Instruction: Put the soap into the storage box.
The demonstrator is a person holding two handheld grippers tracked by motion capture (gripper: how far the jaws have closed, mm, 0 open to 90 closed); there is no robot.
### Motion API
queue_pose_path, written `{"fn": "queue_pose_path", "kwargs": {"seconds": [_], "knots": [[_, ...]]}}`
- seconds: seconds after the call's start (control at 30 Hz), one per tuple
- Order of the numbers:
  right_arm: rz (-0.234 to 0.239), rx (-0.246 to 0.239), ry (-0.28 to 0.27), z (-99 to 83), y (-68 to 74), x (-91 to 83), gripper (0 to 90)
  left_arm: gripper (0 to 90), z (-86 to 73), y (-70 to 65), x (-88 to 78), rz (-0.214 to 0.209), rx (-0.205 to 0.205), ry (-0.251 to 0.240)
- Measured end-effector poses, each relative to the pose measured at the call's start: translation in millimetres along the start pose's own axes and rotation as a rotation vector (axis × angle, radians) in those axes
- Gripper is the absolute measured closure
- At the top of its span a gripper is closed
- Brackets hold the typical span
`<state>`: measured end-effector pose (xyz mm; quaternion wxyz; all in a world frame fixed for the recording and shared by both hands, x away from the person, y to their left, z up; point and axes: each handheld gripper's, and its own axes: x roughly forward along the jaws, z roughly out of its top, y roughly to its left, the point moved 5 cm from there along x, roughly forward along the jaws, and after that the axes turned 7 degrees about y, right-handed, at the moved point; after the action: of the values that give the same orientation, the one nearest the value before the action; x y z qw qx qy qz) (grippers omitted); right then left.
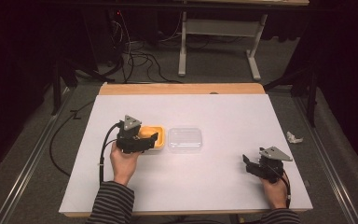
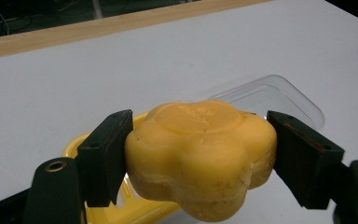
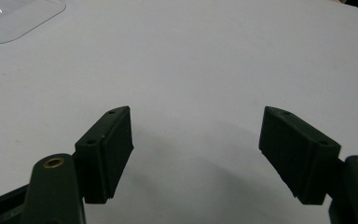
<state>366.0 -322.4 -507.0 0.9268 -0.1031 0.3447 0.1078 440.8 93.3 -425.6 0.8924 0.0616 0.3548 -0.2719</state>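
A yellow flower-shaped soap sits between the jaws of my left gripper, which is shut on it, both pads pressed to its sides. Under the soap lies a yellow soap dish. In the high view my left gripper hovers over the yellow dish at the table's middle left. A clear plastic lid lies right beside the dish, and the same lid shows behind the soap. My right gripper stands open near the table's front right; its jaws hold nothing above bare white surface.
The white table has a wooden strip along its far edge. A corner of the clear lid shows at the upper left of the right gripper view. A crumpled white scrap lies on the floor to the right.
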Motion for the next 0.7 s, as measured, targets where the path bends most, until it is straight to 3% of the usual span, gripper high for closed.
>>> {"fn": "queue_pose_path", "kwargs": {"seconds": [0.17,0.7], "knots": [[-0.002,-0.002,0.001,0.0,0.0,0.0,26.1,26.0,0.4,9.8,9.4,0.027,-0.014,0.016],[-0.001,-0.001,0.003,0.0,-0.1,0.1,26.2,26.2,-1.8,26.1,37.7,0.059,-0.052,0.062]]}}
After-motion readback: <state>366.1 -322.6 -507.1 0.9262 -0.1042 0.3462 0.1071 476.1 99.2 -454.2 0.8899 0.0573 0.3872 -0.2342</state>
